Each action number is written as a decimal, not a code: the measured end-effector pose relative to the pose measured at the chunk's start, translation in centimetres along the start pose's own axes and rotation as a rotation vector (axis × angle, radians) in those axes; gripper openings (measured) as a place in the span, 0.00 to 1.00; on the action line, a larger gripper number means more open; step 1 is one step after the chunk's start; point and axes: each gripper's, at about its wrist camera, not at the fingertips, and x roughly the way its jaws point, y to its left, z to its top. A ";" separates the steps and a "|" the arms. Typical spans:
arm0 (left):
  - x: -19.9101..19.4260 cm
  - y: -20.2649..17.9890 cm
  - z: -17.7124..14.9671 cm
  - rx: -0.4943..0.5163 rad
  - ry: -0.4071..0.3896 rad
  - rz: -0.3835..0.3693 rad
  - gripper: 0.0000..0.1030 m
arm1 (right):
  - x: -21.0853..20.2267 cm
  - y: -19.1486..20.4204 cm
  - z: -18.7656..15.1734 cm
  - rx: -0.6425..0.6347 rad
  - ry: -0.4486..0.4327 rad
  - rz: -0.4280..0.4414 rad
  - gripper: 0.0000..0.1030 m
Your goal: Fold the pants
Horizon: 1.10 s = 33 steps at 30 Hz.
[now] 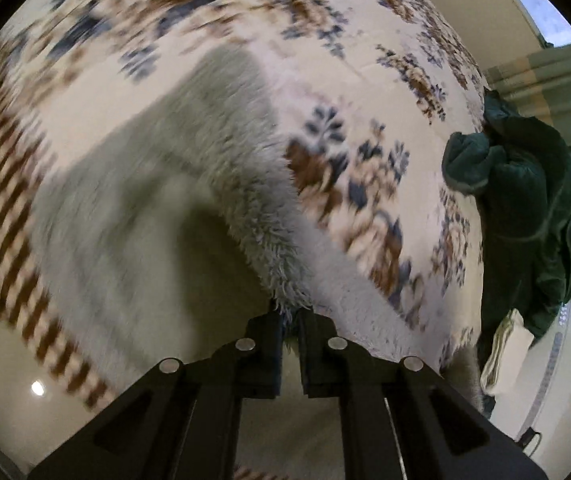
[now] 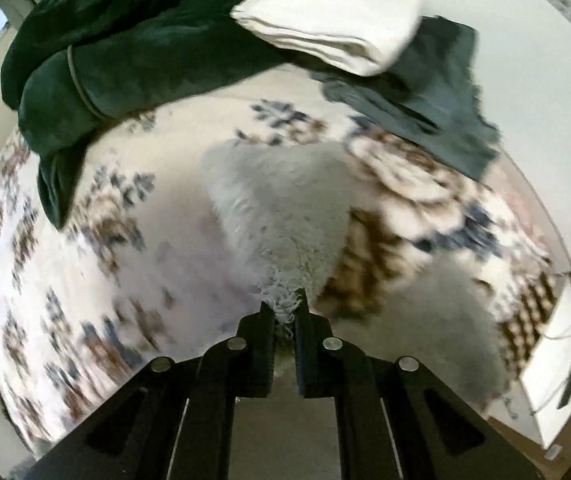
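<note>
The pale grey fluffy pants (image 1: 157,184) lie spread over a floral bedspread (image 1: 365,80) and rise to my left gripper (image 1: 290,320), which is shut on their edge. In the right wrist view the same fluffy pants (image 2: 281,208) hang in a bunch from my right gripper (image 2: 284,312), which is shut on another edge and holds it above the bedspread (image 2: 85,260). Both views are blurred by motion.
A dark green garment (image 2: 97,52) lies heaped at the far edge of the bed, also in the left wrist view (image 1: 525,208). A folded white cloth (image 2: 333,20) rests on a folded dark green piece (image 2: 437,100). A white box (image 2: 557,372) stands at right.
</note>
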 end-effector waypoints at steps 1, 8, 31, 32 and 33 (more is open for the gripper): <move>-0.2 1.0 -1.2 -0.002 0.003 0.010 0.04 | -0.4 -1.5 -1.1 -0.001 0.009 -0.008 0.08; 3.2 9.2 -7.8 -0.049 0.070 0.168 0.04 | 2.5 -10.3 -8.8 -0.072 0.121 -0.144 0.07; 6.3 7.0 -6.8 0.078 -0.041 0.288 0.71 | 12.3 -0.8 -7.0 -0.533 0.103 -0.297 0.09; 6.4 6.8 -6.8 0.087 -0.041 0.282 0.71 | 11.4 -2.0 -6.6 -0.469 0.087 -0.273 0.09; 6.4 6.5 -6.8 0.097 -0.042 0.281 0.71 | 10.2 -3.3 -6.2 -0.395 0.062 -0.242 0.09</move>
